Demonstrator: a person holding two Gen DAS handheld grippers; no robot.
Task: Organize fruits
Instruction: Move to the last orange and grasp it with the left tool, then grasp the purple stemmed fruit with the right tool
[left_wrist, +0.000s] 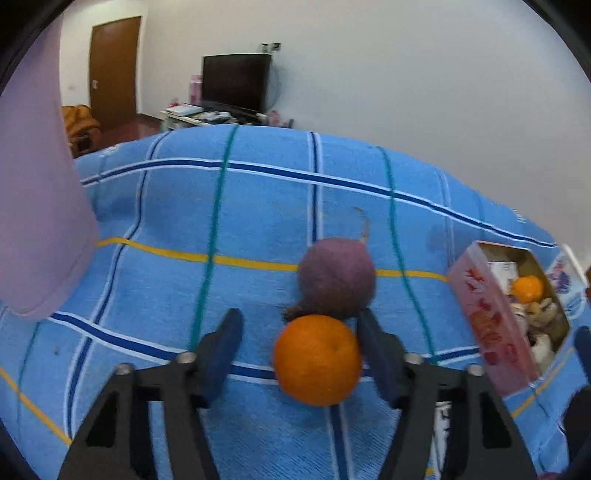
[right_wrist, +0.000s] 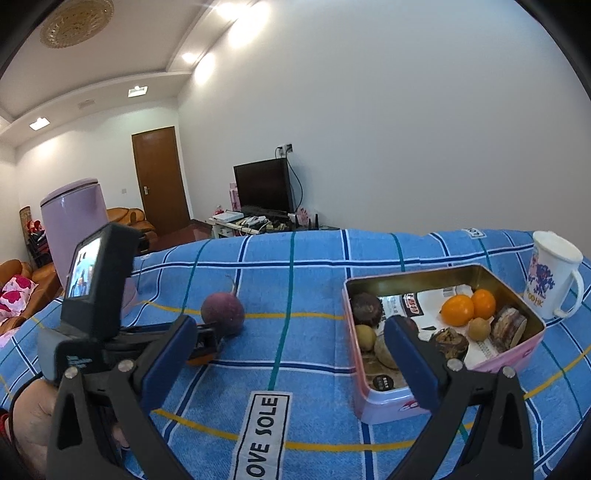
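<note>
An orange (left_wrist: 317, 360) lies on the blue checked cloth (left_wrist: 221, 221), between the open fingers of my left gripper (left_wrist: 301, 332), close to the right finger. A round purple fruit (left_wrist: 336, 278) sits just behind it and also shows in the right wrist view (right_wrist: 222, 313). A pink tin box (right_wrist: 384, 400) holds two oranges (right_wrist: 467, 308) and several brown fruits; it also shows at the right of the left wrist view (left_wrist: 487, 314). My right gripper (right_wrist: 286, 345) is open and empty, its right finger over the box's near left part.
A white mug (right_wrist: 554, 275) stands right of the box. A lilac bin (right_wrist: 74, 229) stands at the table's left edge. The left gripper's body (right_wrist: 96, 295) sits left of the purple fruit. A "LOVE SOLE" label (right_wrist: 264, 435) lies on the cloth.
</note>
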